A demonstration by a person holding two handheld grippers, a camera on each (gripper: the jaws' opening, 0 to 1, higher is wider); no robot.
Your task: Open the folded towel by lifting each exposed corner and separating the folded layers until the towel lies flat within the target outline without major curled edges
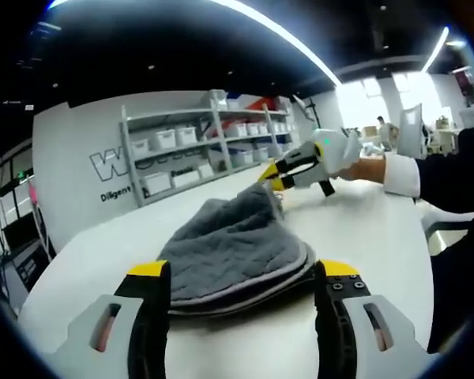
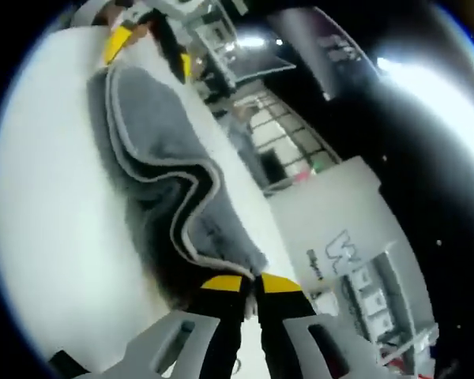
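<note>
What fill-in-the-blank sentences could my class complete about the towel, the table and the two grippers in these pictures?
1. The folded towel is ____ in colour.
2. It lies on a ____ table.
3. The right gripper has its jaws ____ on a towel corner, lifting it.
4. The left gripper has its jaws ____, with the towel's near edge between them.

Missing words: grey; white; shut; open
</note>
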